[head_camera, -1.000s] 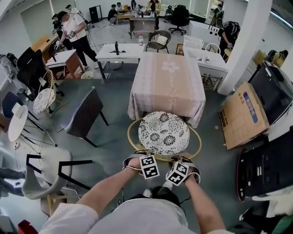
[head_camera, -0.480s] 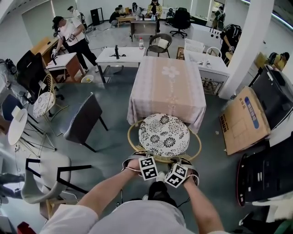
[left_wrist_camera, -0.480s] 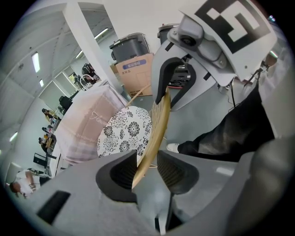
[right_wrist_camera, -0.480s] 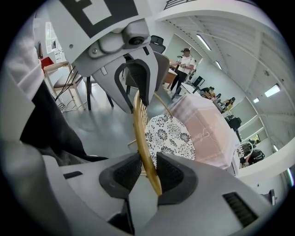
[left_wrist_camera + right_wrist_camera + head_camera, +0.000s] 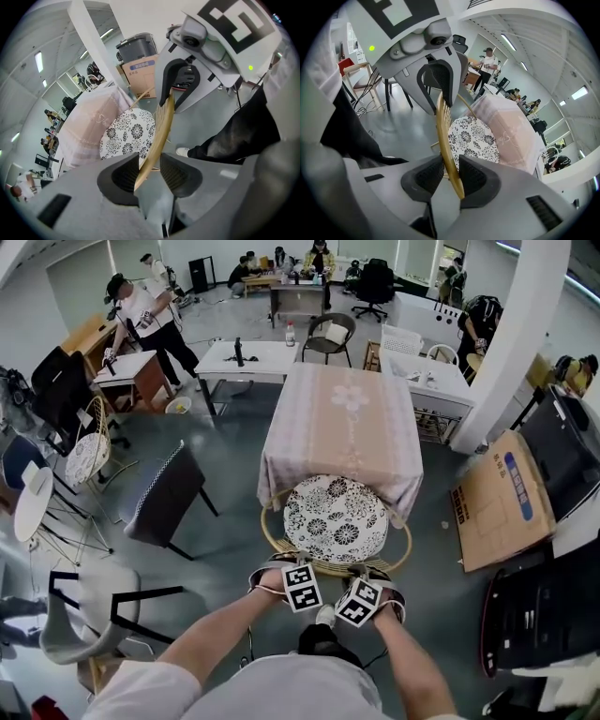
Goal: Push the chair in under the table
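I had L gripper [image 5: 281, 570] & R gripper [image 5: 377, 576] both clamped on the back rim [image 5: 161, 126] of the chair [image 5: 336, 512], side by side. The chair lay straight ahead, the table [image 5: 342, 418] right beyond it.

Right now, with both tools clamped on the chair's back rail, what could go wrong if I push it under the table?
1. The tablecloth hangs low at the near edge; the floral cushion may snag and drag it.
2. The left tool and right tool pinch only the thin back rail, close together, so the chair could swivel or slip.
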`<action>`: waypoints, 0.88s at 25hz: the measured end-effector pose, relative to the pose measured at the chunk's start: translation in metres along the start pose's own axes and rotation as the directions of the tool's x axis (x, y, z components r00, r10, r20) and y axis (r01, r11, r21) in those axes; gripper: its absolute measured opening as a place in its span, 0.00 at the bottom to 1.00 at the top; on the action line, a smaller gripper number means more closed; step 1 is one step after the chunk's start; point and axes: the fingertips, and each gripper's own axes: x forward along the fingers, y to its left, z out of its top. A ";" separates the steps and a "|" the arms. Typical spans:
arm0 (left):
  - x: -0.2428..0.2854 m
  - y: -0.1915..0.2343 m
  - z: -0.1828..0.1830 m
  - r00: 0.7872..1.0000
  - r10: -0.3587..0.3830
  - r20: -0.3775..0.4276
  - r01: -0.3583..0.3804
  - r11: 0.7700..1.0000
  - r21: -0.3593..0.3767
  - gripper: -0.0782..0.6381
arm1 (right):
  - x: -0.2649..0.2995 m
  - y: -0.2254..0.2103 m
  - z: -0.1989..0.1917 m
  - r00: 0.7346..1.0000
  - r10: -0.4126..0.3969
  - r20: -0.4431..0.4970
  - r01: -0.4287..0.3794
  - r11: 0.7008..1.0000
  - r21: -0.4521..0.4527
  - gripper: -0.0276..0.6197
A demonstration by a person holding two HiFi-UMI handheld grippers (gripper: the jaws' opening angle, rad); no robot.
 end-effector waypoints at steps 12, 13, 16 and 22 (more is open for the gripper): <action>0.020 0.050 0.018 1.000 0.012 -0.012 -0.012 1.000 -0.028 0.30 | 0.020 -0.054 0.003 1.000 0.010 0.026 -0.010 1.000 -0.021 0.18; 0.021 0.054 0.019 1.000 0.012 -0.014 -0.012 0.999 -0.030 0.30 | 0.022 -0.058 0.003 1.000 0.012 0.026 -0.011 1.000 -0.020 0.18; 0.026 0.065 0.022 1.000 0.011 -0.022 -0.012 0.999 -0.036 0.30 | 0.027 -0.069 0.003 1.000 0.012 0.025 -0.011 1.000 -0.022 0.18; 0.033 0.081 0.026 0.999 0.011 -0.030 -0.013 0.999 -0.043 0.30 | 0.035 -0.087 0.006 0.999 0.018 0.029 -0.017 0.999 -0.040 0.18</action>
